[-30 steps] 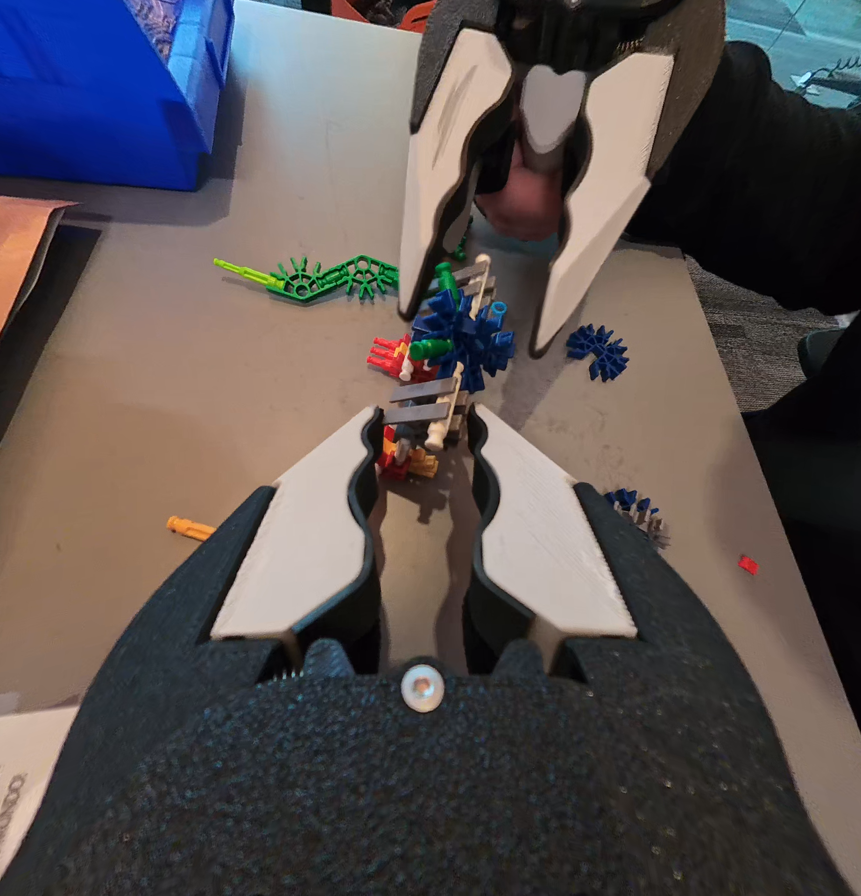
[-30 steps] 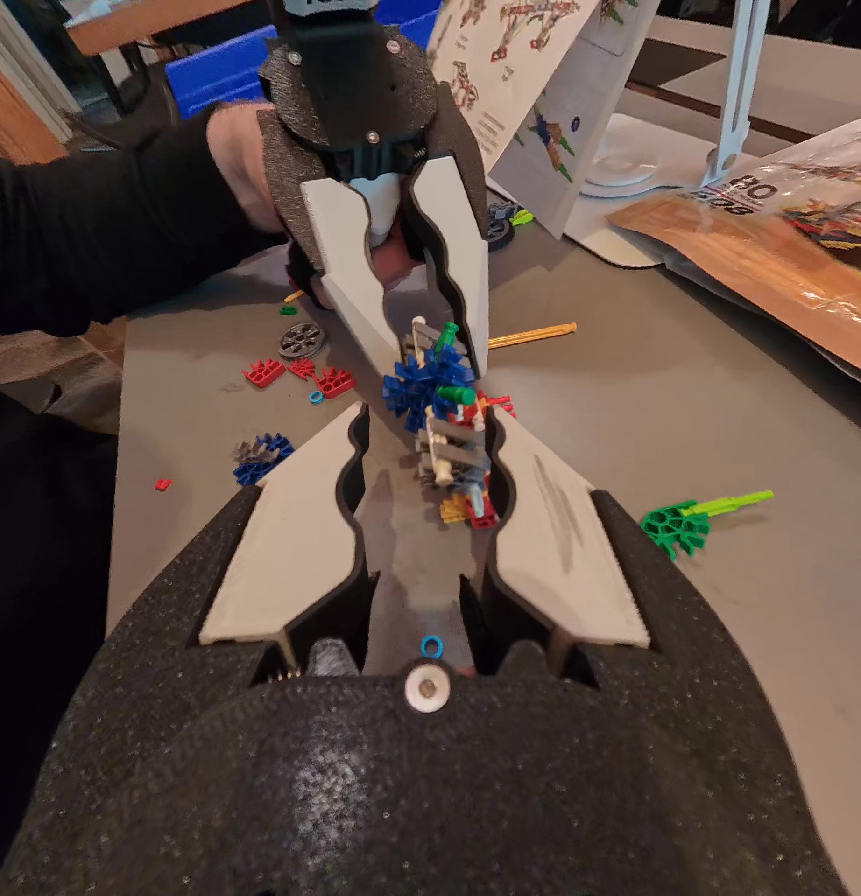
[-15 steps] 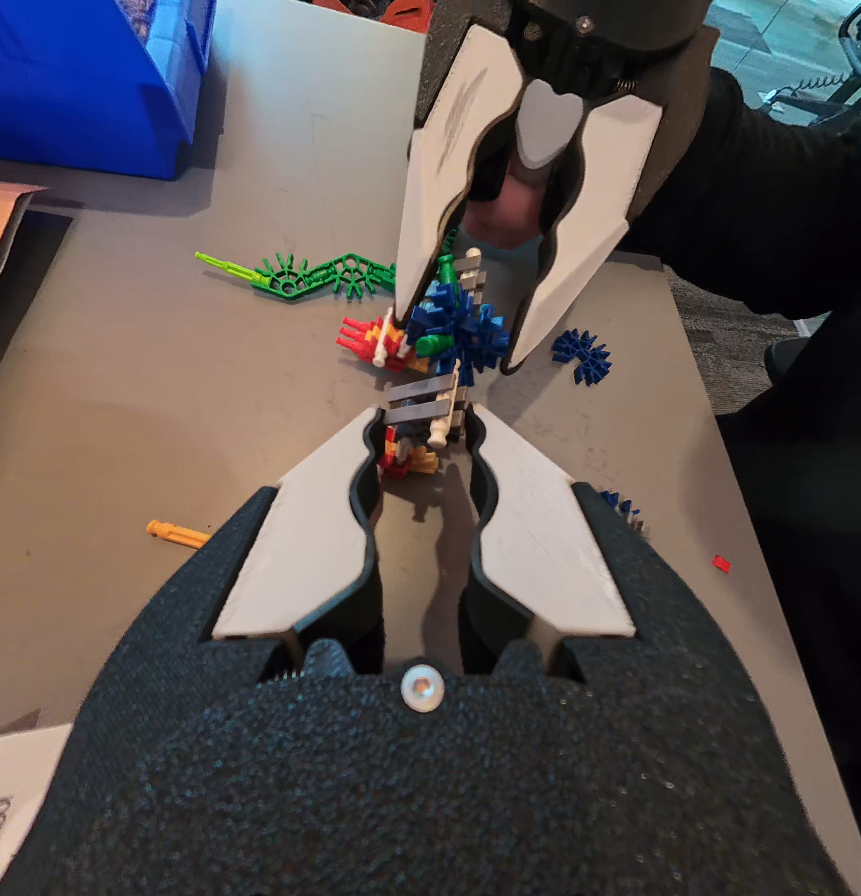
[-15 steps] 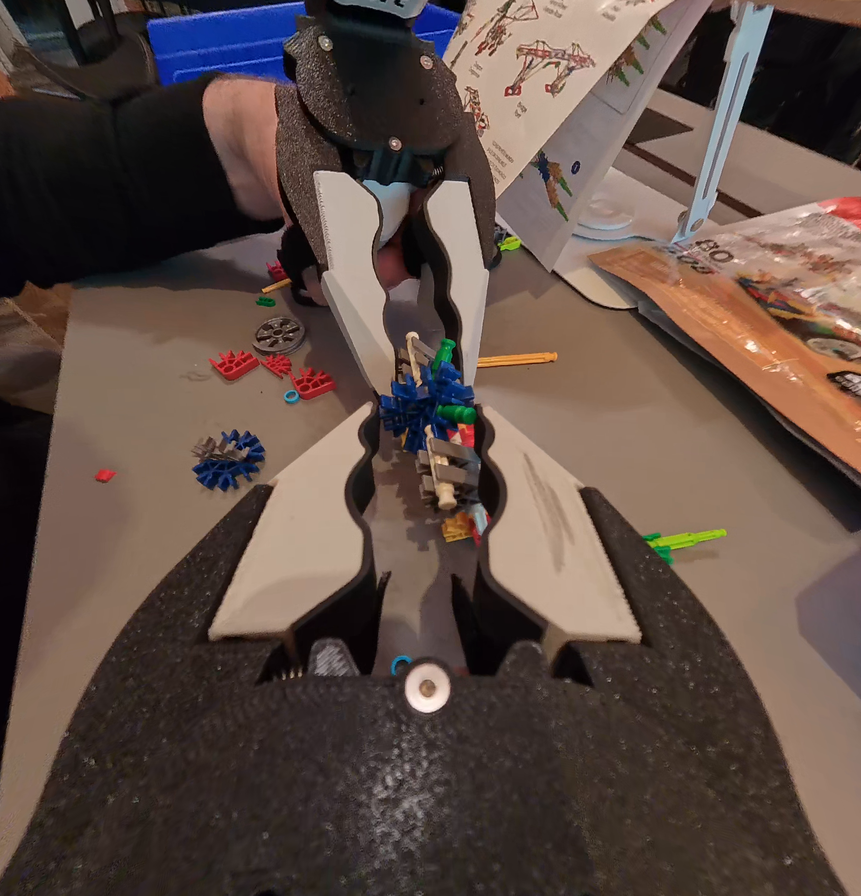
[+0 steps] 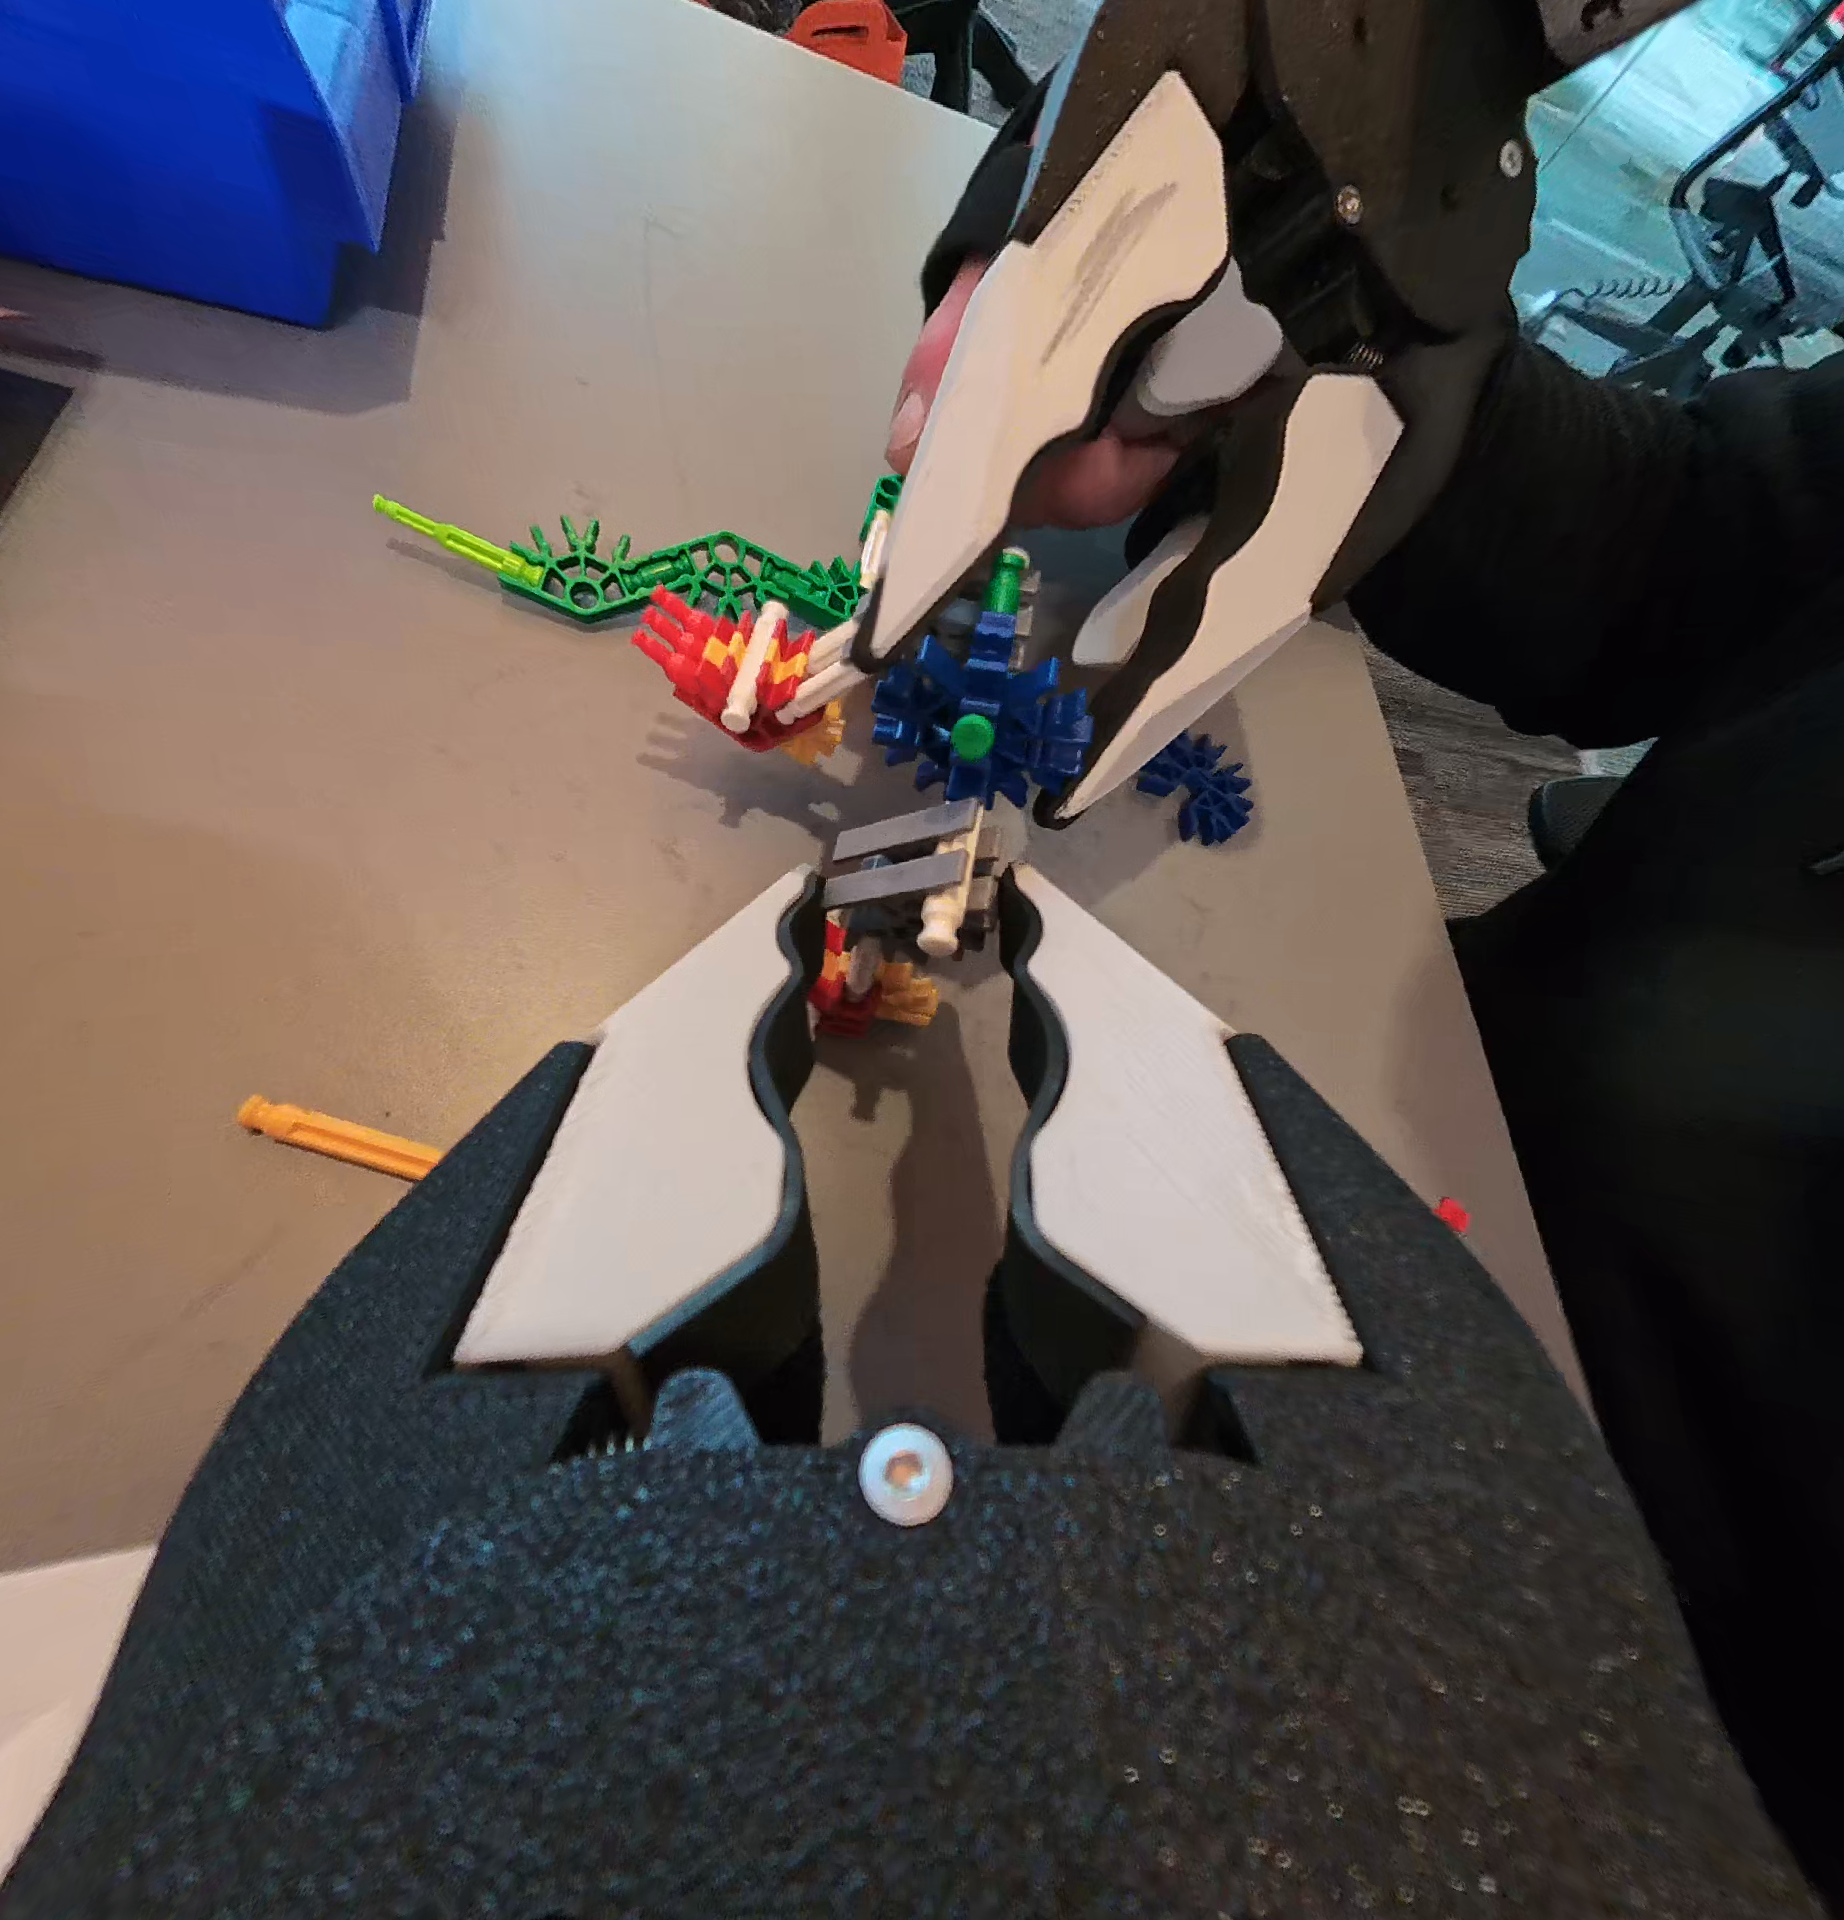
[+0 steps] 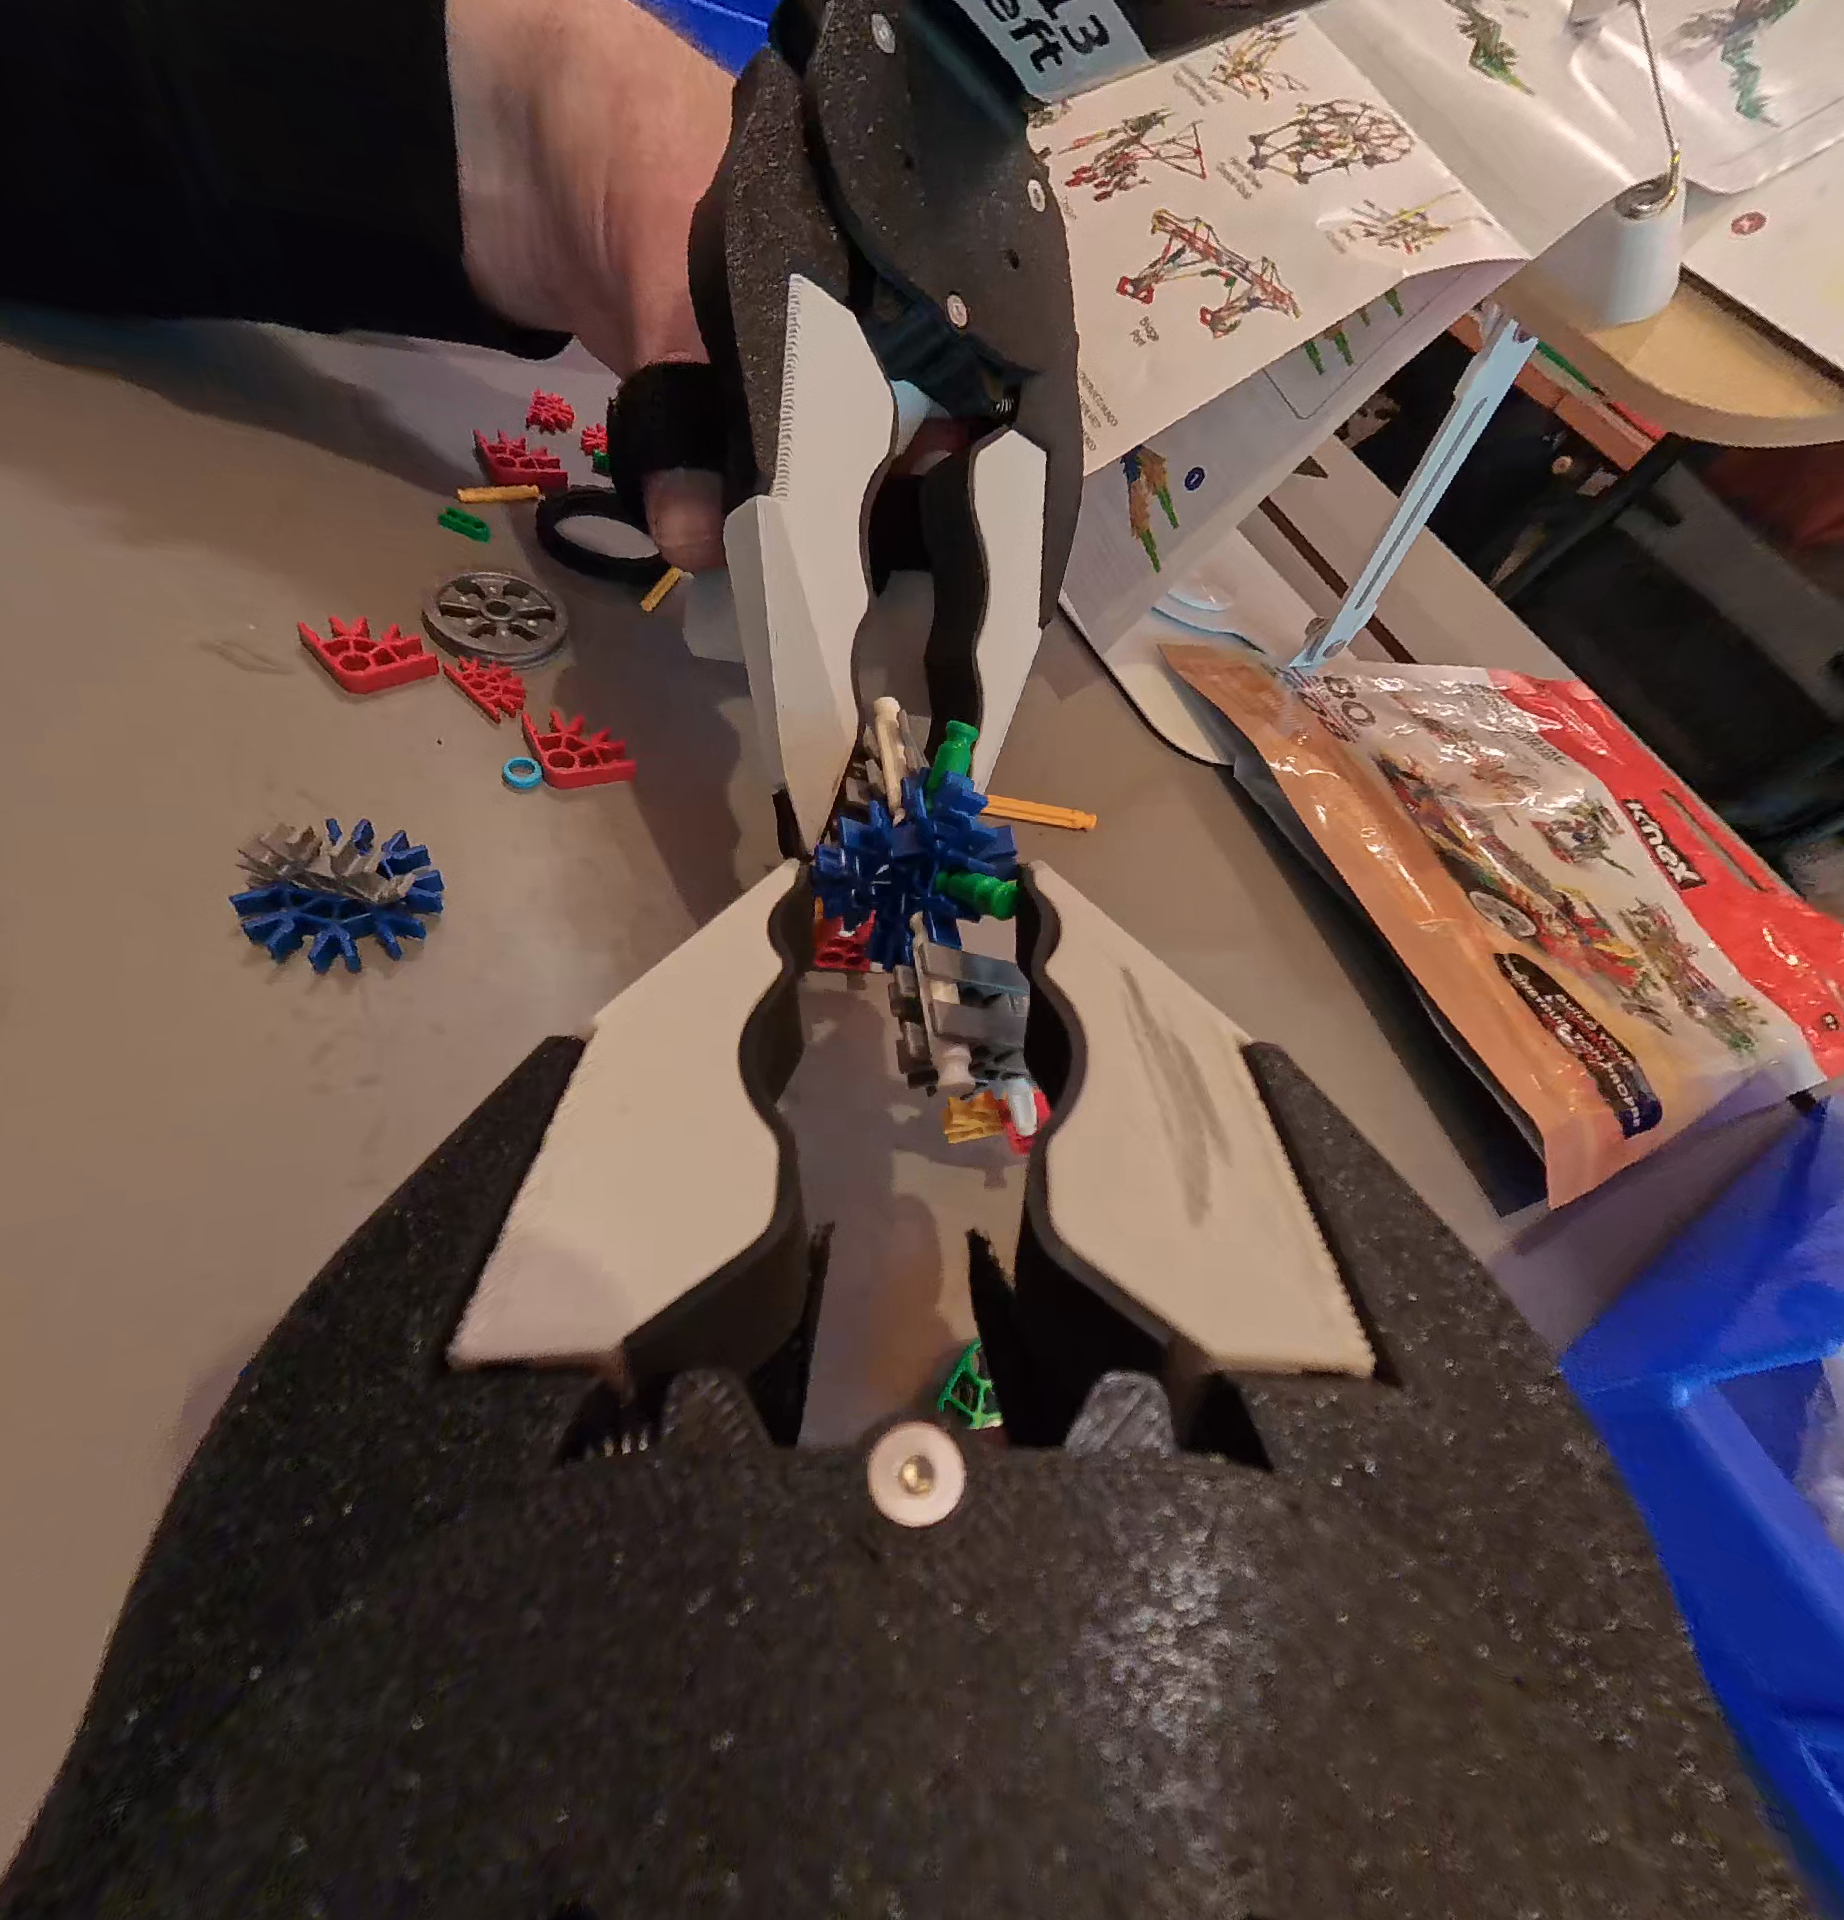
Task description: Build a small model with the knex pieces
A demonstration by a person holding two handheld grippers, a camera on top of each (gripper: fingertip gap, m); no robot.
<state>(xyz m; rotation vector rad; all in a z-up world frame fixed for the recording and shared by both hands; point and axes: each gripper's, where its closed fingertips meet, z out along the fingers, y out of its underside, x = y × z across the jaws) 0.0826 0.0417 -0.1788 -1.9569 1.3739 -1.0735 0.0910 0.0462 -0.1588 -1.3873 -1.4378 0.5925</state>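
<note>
A small toy assembly of rods and connectors is held between both grippers above the grey table (image 5: 274, 831). My left gripper (image 5: 907, 881) is shut on its grey plates (image 5: 902, 862); a red-yellow cluster (image 5: 866, 987) hangs below. My right gripper (image 6: 913, 875) is shut on the blue snowflake connector (image 6: 887, 883) with green rods through it. In the left wrist view the right gripper (image 5: 959, 732) comes in tilted from the upper right around the blue connector (image 5: 923, 707). A second red-yellow cluster (image 5: 710, 665) on white rods sticks out to the left. The left gripper (image 6: 892, 805) faces mine in the right wrist view.
Loose on the table: a green chain piece (image 5: 689, 571), an orange rod (image 5: 336, 1138), a blue connector (image 5: 1198, 784), red connectors (image 6: 367, 655), a grey wheel (image 6: 495, 618), a blue-grey connector (image 6: 336, 894). A blue bin (image 5: 170, 135), a toy bag (image 6: 1520, 883) and an instruction sheet (image 6: 1261, 208) stand around. Less than 4 cm separates the two grippers' tips. It is some 10 centimeters from my right tips to the green chain piece (image 5: 689, 571).
My right gripper has come down and closed around the blue connector, then tilted. The red-yellow cluster on white rods has swung out to the left. My left gripper kept its hold.
</note>
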